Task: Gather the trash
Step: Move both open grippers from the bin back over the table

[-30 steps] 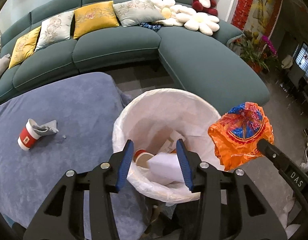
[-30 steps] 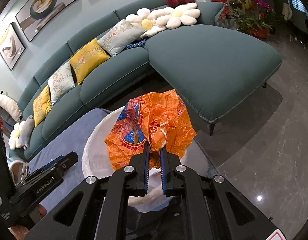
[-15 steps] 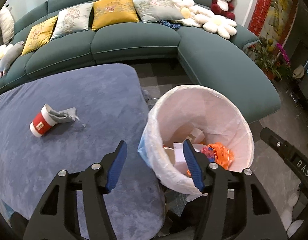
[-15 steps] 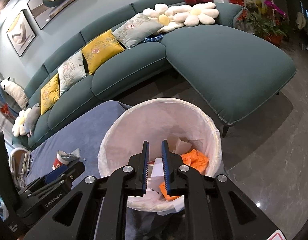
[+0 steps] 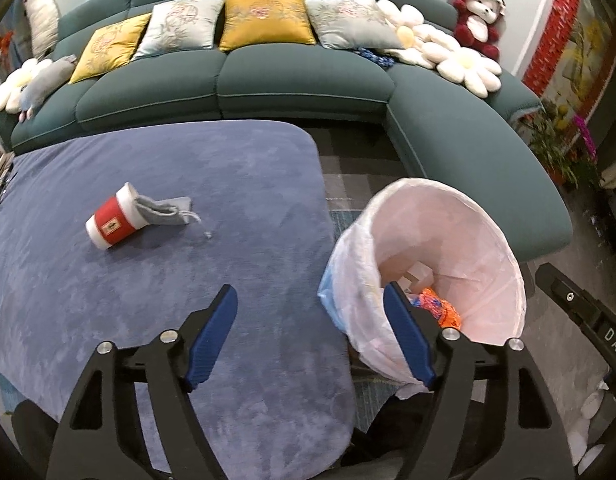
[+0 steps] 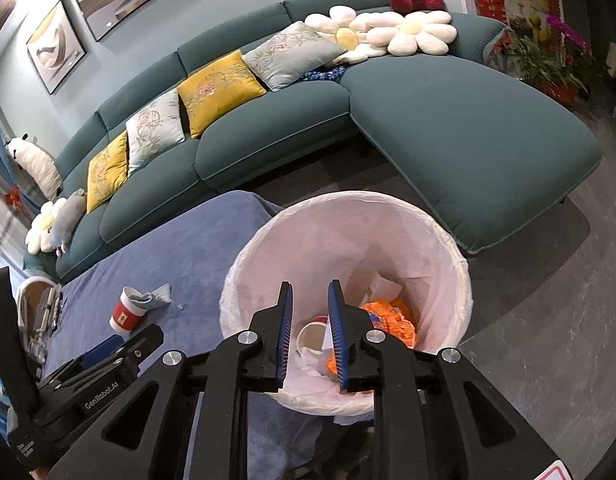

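A bin with a white liner (image 5: 487, 236) (image 6: 447, 248) stands beside the blue-covered table (image 5: 148, 300). Inside lie an orange plastic bag (image 6: 391, 320) (image 5: 439, 312), a cup and paper scraps. A red-and-white paper cup (image 5: 114, 227) (image 6: 126, 312) lies on its side on the table with a grey pouch (image 5: 164, 210) at its mouth. My left gripper (image 5: 311, 340) is open and empty, over the table edge next to the bin. My right gripper (image 6: 309, 338) is open a little and empty, above the bin.
A teal sectional sofa (image 5: 447, 140) (image 6: 467, 128) with cushions curves behind the table and bin. Potted plants (image 5: 563, 148) stand at the right. Some items lie at the table's left edge (image 6: 44, 312). Grey floor (image 6: 547, 300) lies to the right of the bin.
My right gripper let go of the orange bag, which dropped into the bin, and its jaws opened slightly. My left gripper swung left toward the table and opened wider.
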Available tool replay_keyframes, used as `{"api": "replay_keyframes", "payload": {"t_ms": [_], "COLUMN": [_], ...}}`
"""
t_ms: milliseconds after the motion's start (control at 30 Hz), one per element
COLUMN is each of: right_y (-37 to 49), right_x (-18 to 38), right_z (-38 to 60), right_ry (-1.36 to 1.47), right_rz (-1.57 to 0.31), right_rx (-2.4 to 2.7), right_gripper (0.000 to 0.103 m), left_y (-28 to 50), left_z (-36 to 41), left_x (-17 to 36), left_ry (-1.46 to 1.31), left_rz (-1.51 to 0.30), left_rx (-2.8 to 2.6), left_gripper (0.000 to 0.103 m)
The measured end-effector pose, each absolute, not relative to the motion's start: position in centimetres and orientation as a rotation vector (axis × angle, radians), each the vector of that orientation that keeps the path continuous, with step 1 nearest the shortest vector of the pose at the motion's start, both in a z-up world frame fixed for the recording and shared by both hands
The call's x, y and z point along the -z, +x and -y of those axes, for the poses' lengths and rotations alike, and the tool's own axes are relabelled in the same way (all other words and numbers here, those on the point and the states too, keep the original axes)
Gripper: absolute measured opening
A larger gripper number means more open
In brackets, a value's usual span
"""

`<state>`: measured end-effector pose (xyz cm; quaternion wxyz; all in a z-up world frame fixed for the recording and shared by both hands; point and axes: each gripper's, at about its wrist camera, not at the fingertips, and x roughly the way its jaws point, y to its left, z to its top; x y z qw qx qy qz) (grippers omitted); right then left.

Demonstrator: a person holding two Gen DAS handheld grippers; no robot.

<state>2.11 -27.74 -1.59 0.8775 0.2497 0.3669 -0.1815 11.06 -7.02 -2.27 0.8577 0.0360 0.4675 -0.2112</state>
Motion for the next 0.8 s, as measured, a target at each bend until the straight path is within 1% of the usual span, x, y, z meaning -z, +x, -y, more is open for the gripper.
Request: {"api": "replay_keyframes", "payload": {"t_ms": [367,433,467,533,600,700,800], "right_y": [3.8,4.2,4.3,4.7,5.1,5.9,6.6], "right_x": [0.6,0.5,0.4,0.2,0.1,-0.1,0.0], "right_z": [24.0,23.2,22.9,22.1,21.1,19.7,18.4], "right_ry": [0.462,0.448,0.443,0.431,0.415,0.395,0.378], "right_rz": [-0.778,-0.782,-0.784,-0.785,-0.789,-0.798,-0.806], "right_rx": [0.331,0.321,0.318,0.31,0.3,0.281,0.264], "right_gripper": [0.019,0.02,0.021,0.026,0.027,0.027,0.028], "left_y": [12.2,12.4,12.5,12.8,13.1,13.5,14.0], "left_z": [2.6,1.8,1.3,0.4,-0.7,-2.4,-4.0], "left_x": [1.9,1.9,1.9,1.9,1.9,2.0,2.2], "left_ry": [0.012,0.001,-0.006,-0.021,-0.038,-0.06,-0.083], "left_rz": [-0.974,-0.974,-0.973,-0.974,-0.976,-0.973,-0.973], "left_rx": [0.384,0.375,0.367,0.356,0.34,0.31,0.282], "left_gripper": [0.074,0.076,0.076,0.077,0.078,0.083,0.085]}}
